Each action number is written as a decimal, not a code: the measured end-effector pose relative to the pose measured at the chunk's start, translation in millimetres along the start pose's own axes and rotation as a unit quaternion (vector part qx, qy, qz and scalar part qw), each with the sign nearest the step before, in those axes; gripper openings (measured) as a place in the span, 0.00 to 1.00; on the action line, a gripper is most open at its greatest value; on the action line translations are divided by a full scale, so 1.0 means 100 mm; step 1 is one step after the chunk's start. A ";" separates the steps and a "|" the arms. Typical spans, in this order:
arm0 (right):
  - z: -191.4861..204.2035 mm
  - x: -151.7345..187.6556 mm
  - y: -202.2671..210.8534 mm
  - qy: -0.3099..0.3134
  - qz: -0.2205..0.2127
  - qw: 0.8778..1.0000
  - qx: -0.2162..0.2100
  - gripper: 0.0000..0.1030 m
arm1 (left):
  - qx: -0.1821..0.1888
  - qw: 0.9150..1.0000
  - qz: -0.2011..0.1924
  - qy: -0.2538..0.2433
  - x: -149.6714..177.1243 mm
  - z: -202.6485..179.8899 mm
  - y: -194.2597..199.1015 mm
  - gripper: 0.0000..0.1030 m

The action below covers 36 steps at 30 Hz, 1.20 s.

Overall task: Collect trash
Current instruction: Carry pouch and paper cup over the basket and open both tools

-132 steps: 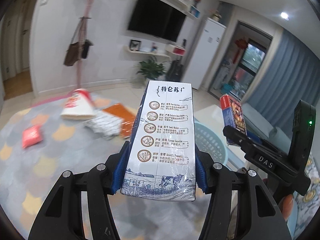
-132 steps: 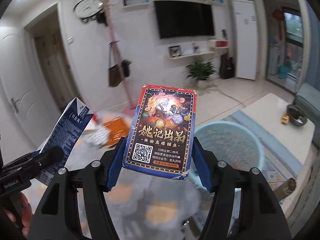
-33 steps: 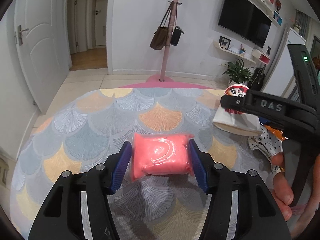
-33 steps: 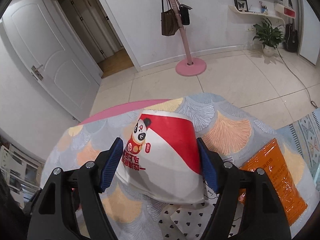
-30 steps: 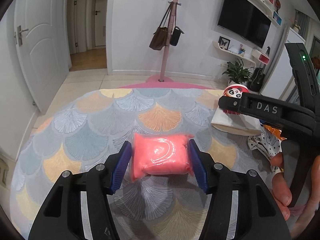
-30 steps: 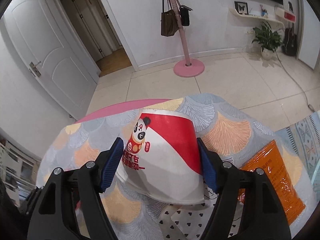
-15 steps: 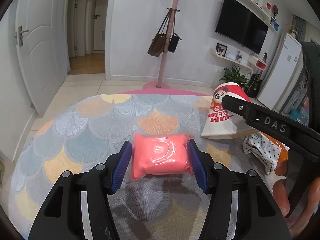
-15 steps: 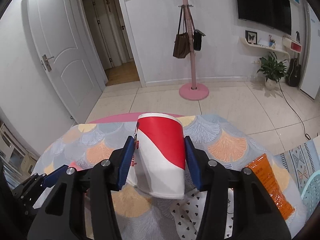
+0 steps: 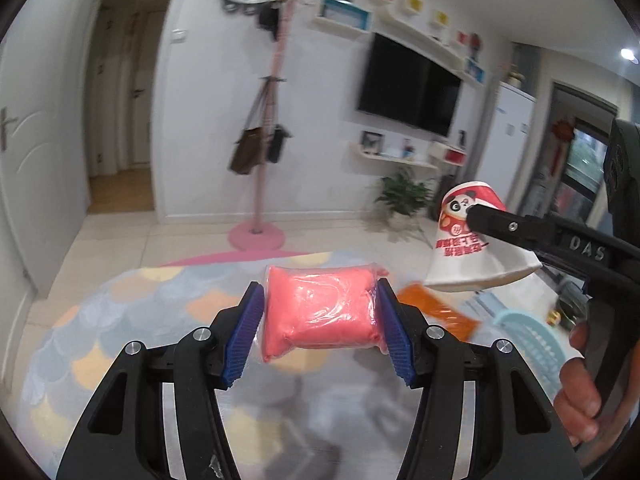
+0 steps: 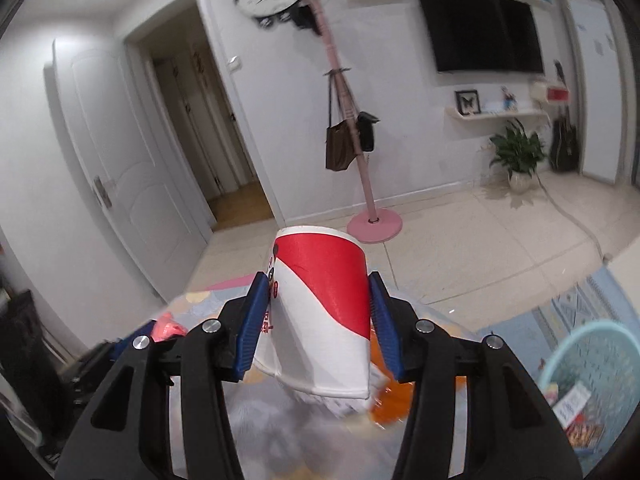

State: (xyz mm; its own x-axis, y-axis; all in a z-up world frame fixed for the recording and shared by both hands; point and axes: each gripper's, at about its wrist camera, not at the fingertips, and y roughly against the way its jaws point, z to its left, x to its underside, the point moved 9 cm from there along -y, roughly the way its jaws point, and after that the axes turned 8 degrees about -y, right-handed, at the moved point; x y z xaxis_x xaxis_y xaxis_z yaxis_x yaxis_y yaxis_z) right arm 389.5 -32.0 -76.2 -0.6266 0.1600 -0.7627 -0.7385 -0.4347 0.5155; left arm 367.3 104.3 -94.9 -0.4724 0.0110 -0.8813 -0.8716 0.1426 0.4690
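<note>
Trash now off the rug: pink packet squeezed in left tongs, red-and-white paper cup pinched sideways in right tongs, both raised since half a second ago. Ready, probably, for carrying to the blue basket low to the right. Both tongs level, side by side, pointing across the room. Orange wrapper left below, blurred.
</note>
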 end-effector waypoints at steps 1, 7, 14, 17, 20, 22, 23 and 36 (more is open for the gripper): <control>-0.10 -0.03 0.11 -0.005 -0.006 1.000 0.005 0.45 | 0.011 1.000 -0.002 -0.005 -0.05 -0.14 0.02 0.53; -0.94 -0.16 0.86 -0.019 -0.060 0.995 0.083 0.45 | 0.075 0.997 -0.008 -0.036 -0.31 -1.07 0.01 0.53; -1.98 -0.05 1.40 -0.056 -0.070 0.983 0.162 0.46 | 0.135 0.986 0.014 -0.097 -0.32 -2.31 -0.27 0.54; -2.38 0.07 1.47 -0.088 -0.060 0.977 0.186 0.46 | 0.164 0.980 0.035 -0.104 -0.22 -2.73 -0.46 0.54; -2.75 0.25 1.47 -0.122 -0.045 0.969 0.212 0.46 | 0.186 0.974 0.062 -0.112 -0.06 -3.09 -0.67 0.54; -2.93 0.37 1.45 -0.137 -0.033 0.963 0.228 0.46 | 0.193 0.970 0.083 -0.120 0.06 -3.24 -0.81 0.54; -3.01 0.42 1.42 -0.143 -0.025 0.961 0.236 0.46 | 0.198 0.967 0.099 -0.124 0.16 -3.35 -0.92 0.54; -3.59 0.90 1.19 -0.193 0.037 0.944 0.266 0.56 | 0.231 0.950 0.182 -0.110 0.75 -3.41 -1.23 0.70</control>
State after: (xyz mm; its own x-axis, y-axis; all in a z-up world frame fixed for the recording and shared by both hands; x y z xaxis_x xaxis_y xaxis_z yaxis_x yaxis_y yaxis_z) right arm 334.7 -387.3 -223.4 -0.6497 0.5021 -0.5707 -0.6453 0.0325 0.7633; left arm 394.7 -250.2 -198.5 -0.6482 0.3410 -0.6808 -0.4818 0.5087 0.7135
